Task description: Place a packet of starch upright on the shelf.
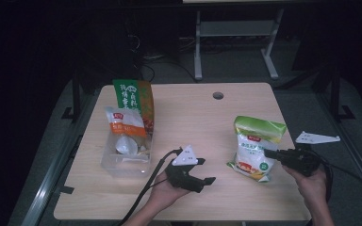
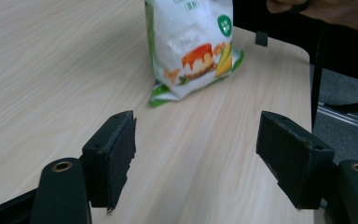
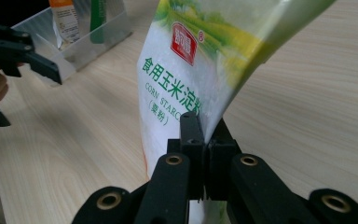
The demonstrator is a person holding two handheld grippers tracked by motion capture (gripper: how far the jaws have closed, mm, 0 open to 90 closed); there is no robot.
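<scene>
On the bench, our clear bin already holds two packets. The corn starch bag stands at the right, its edge pinched in our right gripper; so thin a grip may slip. Our left gripper gapes, holding nothing.
</scene>
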